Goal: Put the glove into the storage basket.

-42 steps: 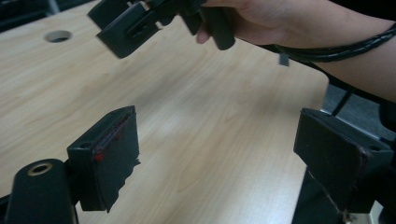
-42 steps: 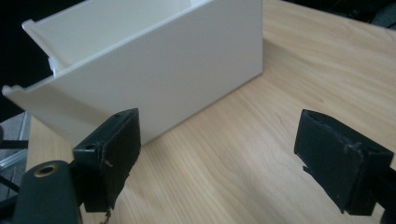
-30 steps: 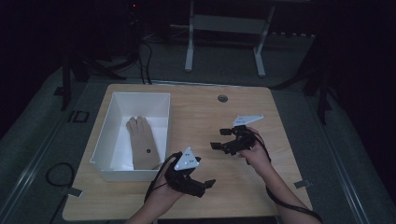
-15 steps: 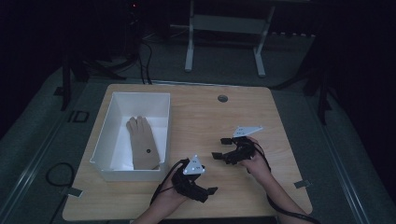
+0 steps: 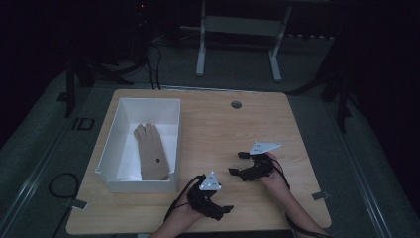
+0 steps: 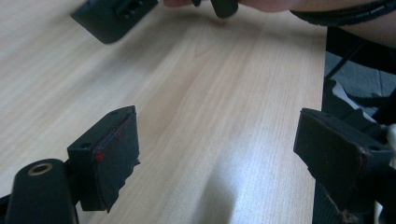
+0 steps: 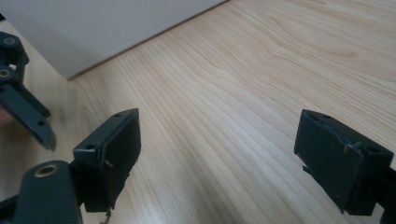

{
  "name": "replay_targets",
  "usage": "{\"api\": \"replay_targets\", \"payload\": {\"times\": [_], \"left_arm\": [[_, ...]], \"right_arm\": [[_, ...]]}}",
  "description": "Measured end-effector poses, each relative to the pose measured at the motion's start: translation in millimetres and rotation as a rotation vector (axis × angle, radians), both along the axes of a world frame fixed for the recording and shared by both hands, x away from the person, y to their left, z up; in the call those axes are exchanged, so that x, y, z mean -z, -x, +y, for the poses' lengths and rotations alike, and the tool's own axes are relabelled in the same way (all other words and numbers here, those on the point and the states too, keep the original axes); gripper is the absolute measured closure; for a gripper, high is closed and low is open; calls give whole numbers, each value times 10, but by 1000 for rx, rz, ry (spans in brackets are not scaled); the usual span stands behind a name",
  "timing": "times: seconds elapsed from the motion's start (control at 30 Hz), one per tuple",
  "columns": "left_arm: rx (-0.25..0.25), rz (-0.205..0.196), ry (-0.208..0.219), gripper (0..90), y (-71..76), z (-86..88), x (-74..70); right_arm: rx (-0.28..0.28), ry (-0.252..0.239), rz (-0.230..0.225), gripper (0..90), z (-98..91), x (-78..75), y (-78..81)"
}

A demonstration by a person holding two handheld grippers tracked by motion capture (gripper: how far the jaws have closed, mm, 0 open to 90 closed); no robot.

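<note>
Big wooden counter [image 5: 223, 129], bare in the middle. White box [image 5: 106, 163] at the left, tan glove [image 5: 151, 153] lying flat inside. Both grippers pulled back toward the near edge since a moment ago: left gripper [image 5: 223, 210], right gripper [image 5: 237, 163], jaws spread wide, holding nothing. Probably done, glove put away.

Box [image 5: 124, 151] on left part of surface [image 5: 237, 129], glove [image 5: 151, 157] flat inside. Left tongs [image 5: 225, 209] near front edge, just right of box's front corner. Right tongs [image 5: 236, 163] farther right, slightly behind.
</note>
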State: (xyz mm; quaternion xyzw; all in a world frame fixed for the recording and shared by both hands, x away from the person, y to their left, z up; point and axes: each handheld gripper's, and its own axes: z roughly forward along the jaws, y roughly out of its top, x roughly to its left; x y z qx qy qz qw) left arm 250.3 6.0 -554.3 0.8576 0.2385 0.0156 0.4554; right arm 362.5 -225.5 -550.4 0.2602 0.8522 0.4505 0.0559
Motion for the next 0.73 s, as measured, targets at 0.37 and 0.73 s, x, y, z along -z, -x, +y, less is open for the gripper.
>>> {"api": "replay_targets", "payload": {"times": [0.37,0.73], "left_arm": [[4,6,31,146,-17,19,74],[-4,9,46,146,-34,51,76]], "right_arm": [[2,28,-35,148,-62,84,40],[10,34,-37,148,-83,107,25]]}}
